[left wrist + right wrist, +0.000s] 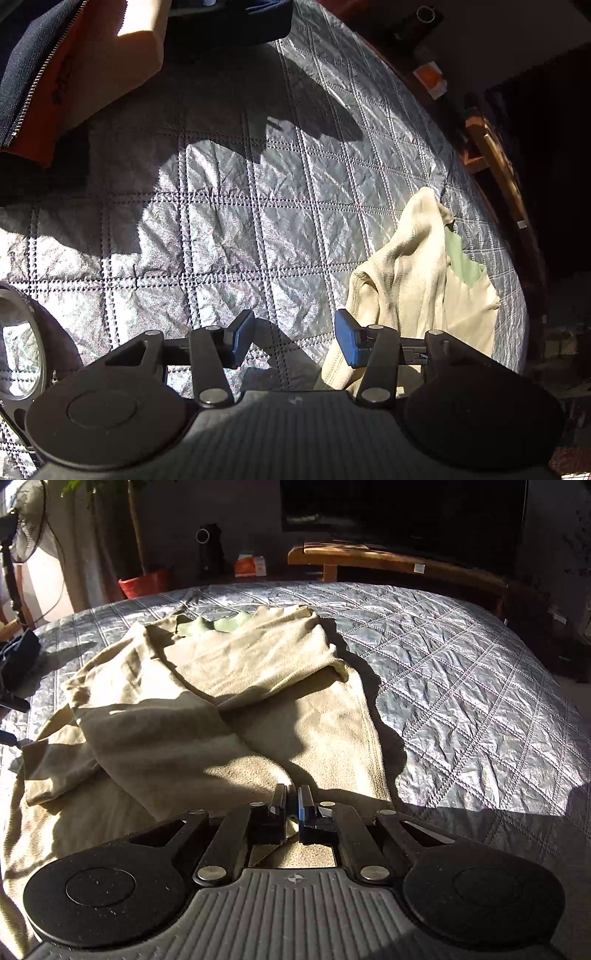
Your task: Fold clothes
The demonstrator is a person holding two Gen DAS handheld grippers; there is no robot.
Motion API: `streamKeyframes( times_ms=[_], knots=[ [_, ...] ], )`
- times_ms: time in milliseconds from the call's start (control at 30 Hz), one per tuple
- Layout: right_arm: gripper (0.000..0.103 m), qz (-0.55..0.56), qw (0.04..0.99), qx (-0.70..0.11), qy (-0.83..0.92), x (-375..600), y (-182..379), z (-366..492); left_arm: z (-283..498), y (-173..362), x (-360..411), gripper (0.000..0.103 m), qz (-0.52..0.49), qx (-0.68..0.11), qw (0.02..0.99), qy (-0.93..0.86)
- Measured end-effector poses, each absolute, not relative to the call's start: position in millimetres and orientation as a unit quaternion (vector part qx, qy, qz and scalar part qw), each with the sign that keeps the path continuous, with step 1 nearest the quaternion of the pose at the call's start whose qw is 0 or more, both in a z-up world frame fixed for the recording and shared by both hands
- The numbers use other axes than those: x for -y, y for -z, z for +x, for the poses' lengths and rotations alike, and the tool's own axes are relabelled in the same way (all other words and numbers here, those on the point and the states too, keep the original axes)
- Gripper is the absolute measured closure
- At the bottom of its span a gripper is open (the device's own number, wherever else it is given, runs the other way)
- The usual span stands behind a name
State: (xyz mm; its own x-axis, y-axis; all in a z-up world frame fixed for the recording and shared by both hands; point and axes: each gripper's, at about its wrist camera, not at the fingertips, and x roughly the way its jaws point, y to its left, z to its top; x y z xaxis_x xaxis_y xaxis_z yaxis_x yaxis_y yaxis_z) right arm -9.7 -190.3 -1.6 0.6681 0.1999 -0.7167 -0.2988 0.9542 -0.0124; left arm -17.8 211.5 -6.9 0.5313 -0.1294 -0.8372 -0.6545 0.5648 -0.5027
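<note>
At the far left, a dark zippered garment (26,62) lies on the grey quilted bed (229,206). The left gripper (295,338) hangs over bare quilt, jaws apart and empty. Right of it, the cream garment (207,701) sprawls, partly folded, green lining at its far edge. The right gripper (292,805) is pinched on its near hem.

garment (207,709) spread on quilt (461,672); bench (388,563) behind bed
</note>
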Motion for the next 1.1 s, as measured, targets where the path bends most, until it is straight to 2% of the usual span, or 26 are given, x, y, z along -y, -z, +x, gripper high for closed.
streamKeyframes(
  times_ms=[33,167,233,300,400,533,600,667,767,867,900,933,1100],
  knots=[
    [0.079,-0.076,0.919,-0.367,-0.126,190,-3,-13,-19,5,-212,0.053,-0.429,-0.451,0.763,-0.175],
    [0.072,-0.078,0.935,-0.304,-0.163,180,-29,-36,-32,-8,-204,0.049,-0.363,-0.442,0.796,-0.198],
    [0.050,-0.092,0.917,-0.312,-0.232,154,-33,-65,-41,-16,-194,0.048,-0.335,-0.441,0.809,-0.200],
    [0.039,-0.112,0.888,-0.323,-0.309,122,-34,-101,-60,-26,-180,0.045,-0.315,-0.437,0.822,-0.185],
    [0.039,-0.166,0.846,-0.329,-0.385,79,-27,-157,-88,-34,-163,0.027,-0.298,-0.447,0.827,-0.167],
    [0.040,-0.202,0.816,-0.330,-0.430,44,-16,-204,-124,-31,-161,0.026,-0.309,-0.467,0.814,-0.155],
    [0.040,-0.238,0.811,-0.327,-0.423,33,-11,-211,-141,-36,-165,0.026,-0.313,-0.463,0.813,-0.165],
    [0.040,-0.228,0.814,-0.342,-0.410,32,-8,-208,-156,-42,-168,0.026,-0.315,-0.456,0.814,-0.172],
    [0.047,-0.213,0.818,-0.359,-0.396,34,-2,-205,-179,-53,-170,0.022,-0.313,-0.438,0.823,-0.181],
    [0.063,-0.224,0.817,-0.355,-0.396,32,0,-206,-197,-56,-170,0.021,-0.323,-0.432,0.820,-0.190],
    [0.087,-0.229,0.816,-0.354,-0.396,29,-1,-207,-200,-54,-170,0.021,-0.326,-0.433,0.818,-0.191],
    [0.100,-0.230,0.815,-0.356,-0.396,27,-2,-208,-203,-53,-170,0.021,-0.330,-0.434,0.816,-0.192],
    [0.100,-0.167,0.817,-0.386,-0.395,20,-9,-207,-213,-50,-169,0.021,-0.326,-0.435,0.816,-0.196]
  ],
)
